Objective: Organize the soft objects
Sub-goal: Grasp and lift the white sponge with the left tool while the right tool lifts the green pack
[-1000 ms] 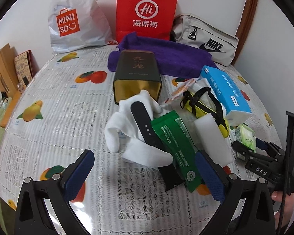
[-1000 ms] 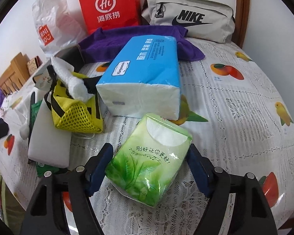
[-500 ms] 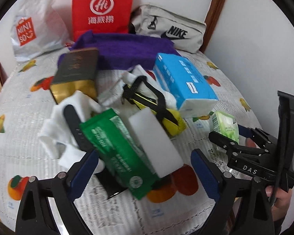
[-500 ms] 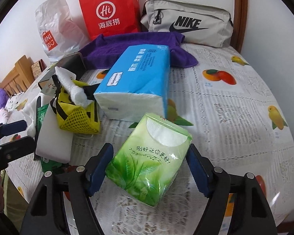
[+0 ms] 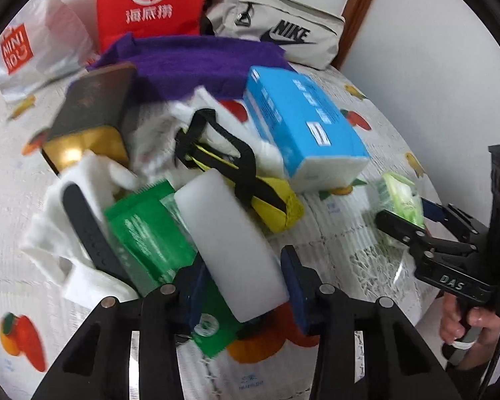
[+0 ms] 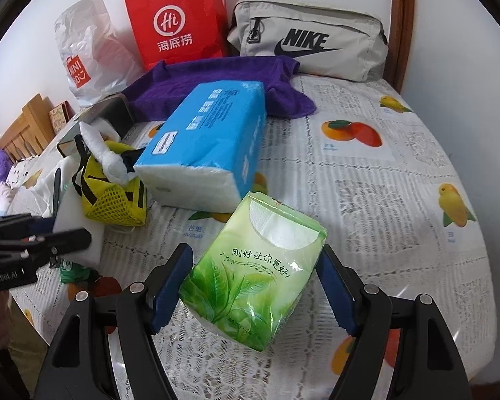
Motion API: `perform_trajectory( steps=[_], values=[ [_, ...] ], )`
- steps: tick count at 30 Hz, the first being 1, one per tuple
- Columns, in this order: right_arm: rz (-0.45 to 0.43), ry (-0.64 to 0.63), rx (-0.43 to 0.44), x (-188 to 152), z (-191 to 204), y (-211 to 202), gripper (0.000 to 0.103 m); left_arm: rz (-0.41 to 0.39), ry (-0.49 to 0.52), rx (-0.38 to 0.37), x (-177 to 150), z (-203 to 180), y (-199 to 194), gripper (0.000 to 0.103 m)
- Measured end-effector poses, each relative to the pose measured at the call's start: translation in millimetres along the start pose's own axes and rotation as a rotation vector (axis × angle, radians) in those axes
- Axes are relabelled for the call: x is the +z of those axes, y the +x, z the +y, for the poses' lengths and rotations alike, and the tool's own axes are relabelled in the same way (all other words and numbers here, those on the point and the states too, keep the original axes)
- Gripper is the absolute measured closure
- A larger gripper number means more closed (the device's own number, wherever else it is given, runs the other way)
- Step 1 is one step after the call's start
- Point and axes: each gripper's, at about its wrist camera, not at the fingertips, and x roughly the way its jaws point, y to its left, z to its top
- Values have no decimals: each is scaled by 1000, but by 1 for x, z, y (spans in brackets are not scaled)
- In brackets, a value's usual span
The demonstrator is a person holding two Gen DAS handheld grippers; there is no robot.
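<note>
Left gripper [image 5: 246, 286]: jaws just closing, pads against white foam block [image 5: 230, 243], which lies on green packet [image 5: 150, 233] mid-table. Right gripper [image 6: 253, 286] clamps green tissue pack [image 6: 253, 273] near table's [image 6: 400, 180] front edge.

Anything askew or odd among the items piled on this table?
Yes. The white foam block lies tilted on top of the green packet, not flat on the table. A black strap lies across the crumpled white cloth, and the yellow mesh bag has white cloth stuffed in.
</note>
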Motion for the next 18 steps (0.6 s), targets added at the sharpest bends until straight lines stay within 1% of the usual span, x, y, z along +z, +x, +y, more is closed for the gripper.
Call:
perform_trajectory(
  steps=[4, 7, 9, 13, 18],
  values=[
    [-18, 1, 2, 6, -1, -14, 28, -20, -7, 9, 8, 8, -15, 67],
    [-17, 0, 8, 10, 1, -20, 28, -14, -9, 43, 13, 14, -23, 70],
    [-14, -3, 10, 12, 3, -23, 28, -23, -12, 47, 15, 18, -31, 71],
    [-11, -12, 19, 17, 11, -29, 28, -36, -23, 71, 21, 32, -46, 72],
    [-22, -35, 37, 28, 22, -37, 28, -55, -27, 83, 26, 42, -58, 73]
  ],
)
